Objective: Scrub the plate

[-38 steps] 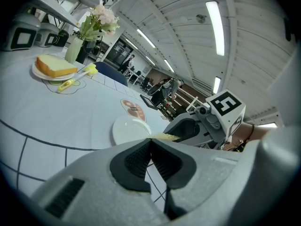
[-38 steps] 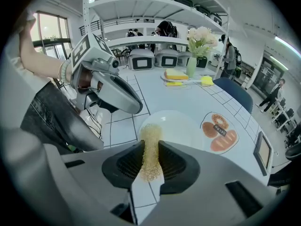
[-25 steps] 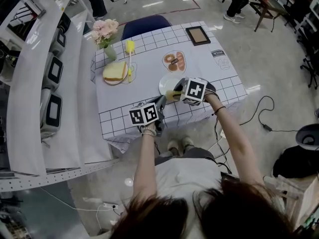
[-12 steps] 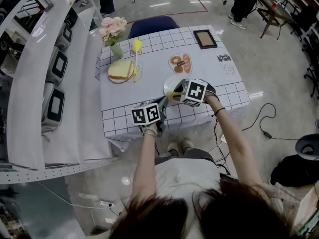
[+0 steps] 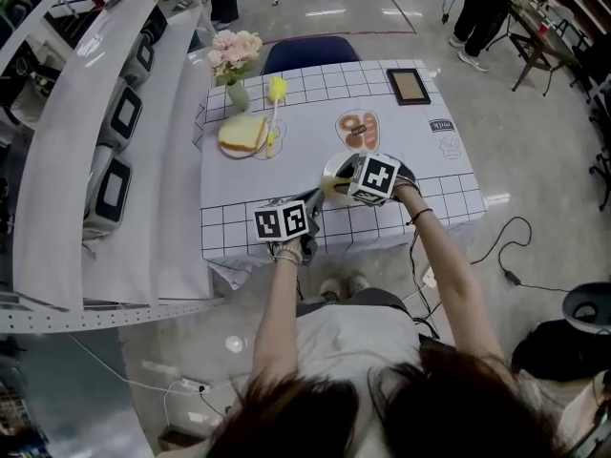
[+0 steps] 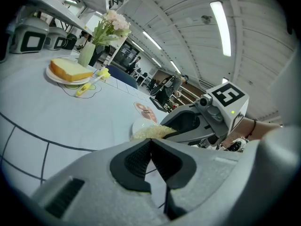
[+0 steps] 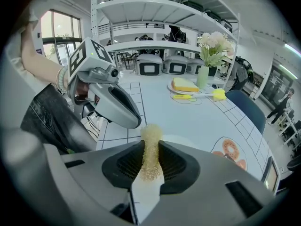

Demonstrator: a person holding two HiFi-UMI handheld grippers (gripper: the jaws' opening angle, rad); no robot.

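Tagger: Both grippers sit where they were a second ago. Only the head view has slid, so the table [image 5: 277, 175] lands a bit lower and further right in frame.

Checker: Right gripper [image 5: 336, 185] state?

Tagger: Clamped on a yellow scrubber [image 7: 151, 147]. The right gripper view shows the jaws pinching it, with the tuft sticking out past the tips. Head view only gives a yellow speck beside the marker cube.

Checker: Plate?

Tagger: White plate [image 5: 329, 166], near the table's front edge, mostly covered by the right gripper in head view. The left gripper view is better: the scrubber tuft is down at the plate's surface. Actual contact, can't tell.

Checker: Left gripper [image 6: 150, 142]?

Tagger: Jaws pressed together, nothing between them, and its own view is clear on that. Head view puts it just left of the plate at the front edge, pointing toward the right gripper.

Checker: Rest?

Tagger: Bread slice [image 5: 243, 134], yellow brush [image 5: 276, 90] and flowers [image 5: 236, 48] at the far left of the table, well apart from the plate.
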